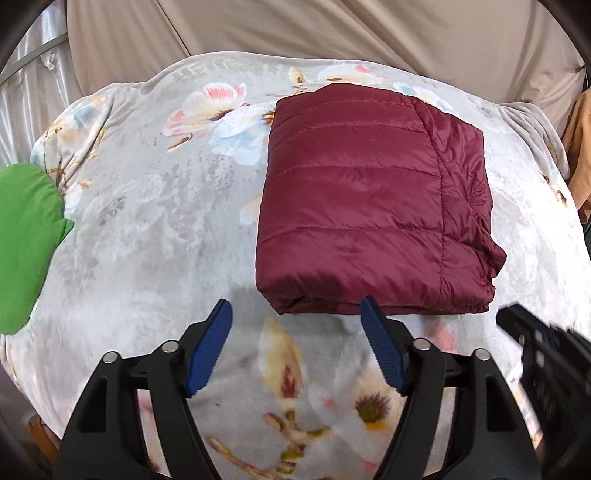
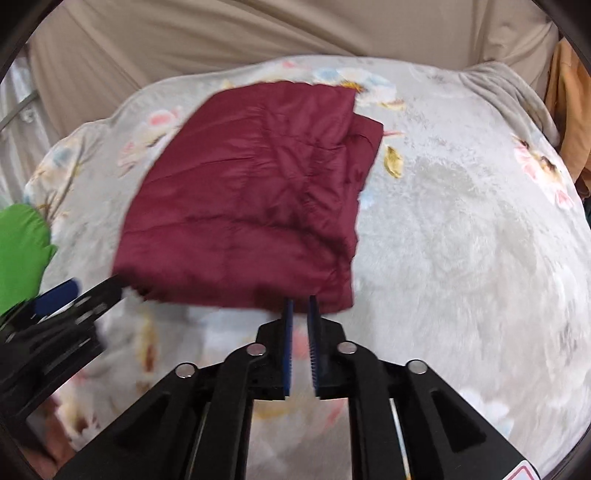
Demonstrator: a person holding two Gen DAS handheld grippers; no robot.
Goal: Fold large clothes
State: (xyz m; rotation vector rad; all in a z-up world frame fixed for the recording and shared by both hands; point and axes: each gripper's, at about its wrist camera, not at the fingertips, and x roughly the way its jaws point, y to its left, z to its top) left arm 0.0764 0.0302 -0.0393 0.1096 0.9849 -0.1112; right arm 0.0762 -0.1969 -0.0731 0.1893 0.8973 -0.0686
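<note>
The folded jacket lies on the blanket, which covers the whole surface below both cameras. In the left wrist view the jacket sits right of the middle, and its near edge is just before the left gripper, whose two fingers stand wide apart over the blanket. The right finger tip is close to the near edge of the jacket. The right gripper comes in at the right edge, near the jacket's near right corner. A second garment lies at the far left edge of the blanket, well apart from the jacket. Behind the blanket hangs a cloth backdrop. In the right wrist view the right gripper has its fingers nearly together, just at the jacket's near edge.
</note>
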